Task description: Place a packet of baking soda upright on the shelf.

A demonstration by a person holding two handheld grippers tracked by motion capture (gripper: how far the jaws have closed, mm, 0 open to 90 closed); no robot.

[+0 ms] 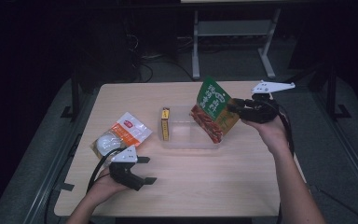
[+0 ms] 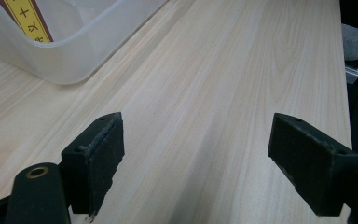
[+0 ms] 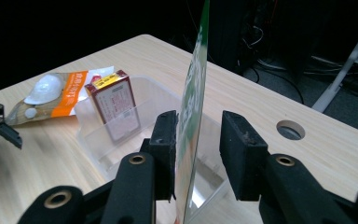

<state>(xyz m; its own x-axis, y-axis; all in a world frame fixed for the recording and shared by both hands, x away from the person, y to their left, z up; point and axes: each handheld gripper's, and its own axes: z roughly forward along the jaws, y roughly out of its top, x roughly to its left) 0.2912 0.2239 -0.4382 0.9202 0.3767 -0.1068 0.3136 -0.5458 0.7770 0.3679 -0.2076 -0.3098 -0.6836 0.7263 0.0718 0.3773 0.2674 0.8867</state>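
A clear plastic tub (image 1: 186, 140) sits near the middle of the pale wooden counter (image 1: 223, 182), and everything else is best placed from it. At the tub's right end a green and red snack packet (image 1: 213, 110) stands tilted, its lower corner down inside the tub and its top leaning up and away to the right. The right gripper (image 1: 237, 106) reaches in from the tub's right side at the packet's upper edge. In the right gripper view its fingers (image 3: 165, 144) stand on either side of the packet seen edge-on: the left pad looks to be touching the film or next to it, while the right pad is clear of it with a gap showing, so the fingers are parted around the packet, not pinching it. Inside the tub, against its left wall, a small red and yellow box (image 1: 165, 123) stands upright. Just left of the tub an orange and white bag (image 1: 121, 135) lies flat on the counter. The left gripper (image 1: 145, 170) rests low over the counter in front of the tub's left corner, near the bag, and the left gripper view shows its fingers (image 2: 98, 154) spread wide with only bare wood between them.
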